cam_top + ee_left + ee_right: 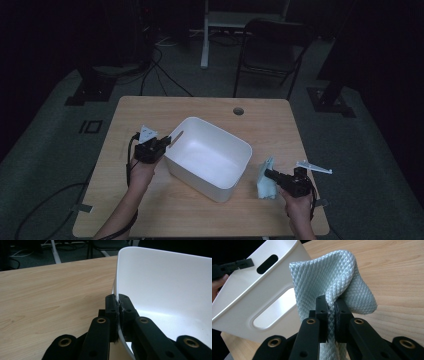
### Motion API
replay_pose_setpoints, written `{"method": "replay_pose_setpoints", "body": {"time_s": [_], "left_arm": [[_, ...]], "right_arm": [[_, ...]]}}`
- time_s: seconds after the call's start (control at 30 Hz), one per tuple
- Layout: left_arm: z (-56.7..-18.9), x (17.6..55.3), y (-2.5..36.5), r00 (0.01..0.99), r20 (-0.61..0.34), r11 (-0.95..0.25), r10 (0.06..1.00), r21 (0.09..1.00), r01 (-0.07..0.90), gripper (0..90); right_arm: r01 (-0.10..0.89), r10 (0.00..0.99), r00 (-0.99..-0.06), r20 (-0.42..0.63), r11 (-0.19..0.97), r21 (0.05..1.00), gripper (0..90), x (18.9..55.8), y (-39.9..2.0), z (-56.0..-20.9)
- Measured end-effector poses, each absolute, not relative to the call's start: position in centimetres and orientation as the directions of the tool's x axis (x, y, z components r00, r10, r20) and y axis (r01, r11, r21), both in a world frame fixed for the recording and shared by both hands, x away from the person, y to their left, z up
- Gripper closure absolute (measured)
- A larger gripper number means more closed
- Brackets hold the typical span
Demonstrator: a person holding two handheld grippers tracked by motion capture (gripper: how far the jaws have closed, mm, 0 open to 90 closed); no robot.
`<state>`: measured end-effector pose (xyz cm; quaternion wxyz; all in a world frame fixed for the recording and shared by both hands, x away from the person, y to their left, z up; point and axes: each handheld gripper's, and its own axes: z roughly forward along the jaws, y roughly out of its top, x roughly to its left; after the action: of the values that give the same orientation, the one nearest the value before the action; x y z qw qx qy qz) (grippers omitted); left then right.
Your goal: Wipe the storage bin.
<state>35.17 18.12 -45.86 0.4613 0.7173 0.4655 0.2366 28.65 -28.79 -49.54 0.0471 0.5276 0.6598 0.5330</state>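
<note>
The tub (207, 157) is smooth white plastic with a soft sheen. The cloth (337, 282) is pale blue-green fabric, quilted in small diamonds and faintly shiny. The tabletop (50, 297) is light wood grain, matt. The tongs' (331, 307) black parts look like matt plastic with brass-coloured rivets.

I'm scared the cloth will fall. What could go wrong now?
The right gripper pinches only a fold of the light blue cloth, so it might slip out before reaching the white bin.

The left gripper clamps just the bin's thin rim, so the bin could tip or slide on the table if pulled.
</note>
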Motion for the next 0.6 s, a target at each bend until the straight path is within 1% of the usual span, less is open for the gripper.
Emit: {"method": "replay_pose_setpoints", "body": {"time_s": [0.07,0.17,0.37,0.53,0.6], "left_arm": [[-45.8,35.0,18.2,0.460,-0.087,-0.147,0.884,0.881,0.449,86.9],[-45.9,34.9,18.5,0.453,-0.129,-0.111,0.882,0.879,0.465,85.8],[-46.0,34.0,19.1,0.463,-0.175,-0.073,0.869,0.879,0.471,78.0],[-45.7,33.6,18.8,0.447,-0.139,-0.102,0.884,0.875,0.474,78.0],[-45.7,33.6,18.7,0.444,-0.140,-0.101,0.885,0.873,0.477,78.1]], "right_arm": [[0.647,0.748,-0.438,0.499,-0.123,0.752,83.8,28.7,-28.7,-49.6],[0.649,0.747,-0.438,0.500,-0.122,0.751,83.8,28.7,-28.7,-49.6],[0.649,0.748,-0.438,0.499,-0.121,0.751,83.8,28.7,-28.7,-49.6],[0.649,0.750,-0.438,0.496,-0.117,0.751,83.8,28.7,-28.5,-49.6],[0.648,0.748,-0.441,0.496,-0.118,0.753,83.8,28.7,-28.5,-49.6]]}}
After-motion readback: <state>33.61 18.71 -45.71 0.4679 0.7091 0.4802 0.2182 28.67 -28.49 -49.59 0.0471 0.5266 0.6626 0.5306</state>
